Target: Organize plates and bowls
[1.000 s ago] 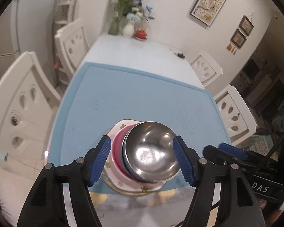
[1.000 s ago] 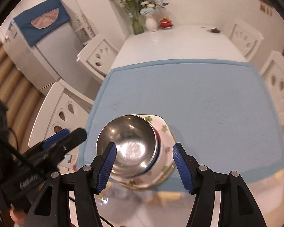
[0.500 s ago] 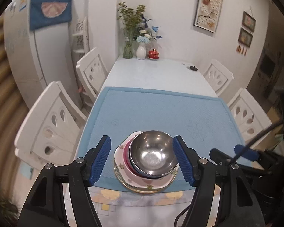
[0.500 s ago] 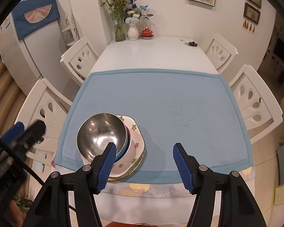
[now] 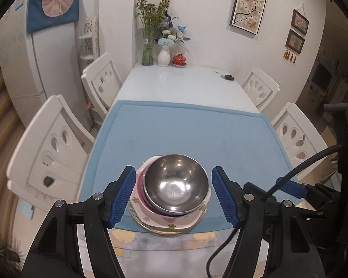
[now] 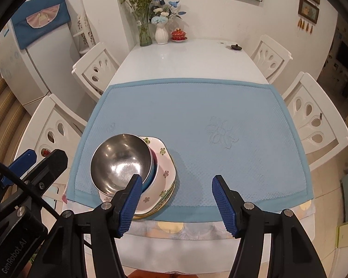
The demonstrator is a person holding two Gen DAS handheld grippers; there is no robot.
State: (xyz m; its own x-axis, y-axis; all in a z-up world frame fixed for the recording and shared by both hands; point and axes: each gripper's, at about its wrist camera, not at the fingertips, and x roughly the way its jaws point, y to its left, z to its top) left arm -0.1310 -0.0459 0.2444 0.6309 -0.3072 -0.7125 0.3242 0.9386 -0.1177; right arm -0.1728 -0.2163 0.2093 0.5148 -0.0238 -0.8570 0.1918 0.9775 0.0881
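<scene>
Both grippers pulled back; steel bowl (image 5: 176, 183) upright atop plates (image 5: 169, 222).

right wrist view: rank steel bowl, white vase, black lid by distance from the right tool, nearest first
1. steel bowl, near left, atop the stacked dishes by the right tool.
2. black lid, far right of the table.
3. white vase, far end at the wall.

Mat (image 6: 220, 106) open to the right & behind the dish stack (image 6: 136, 166); vases (image 6: 161, 33) far end, chairs (image 6: 313, 120) flank both sides.
</scene>
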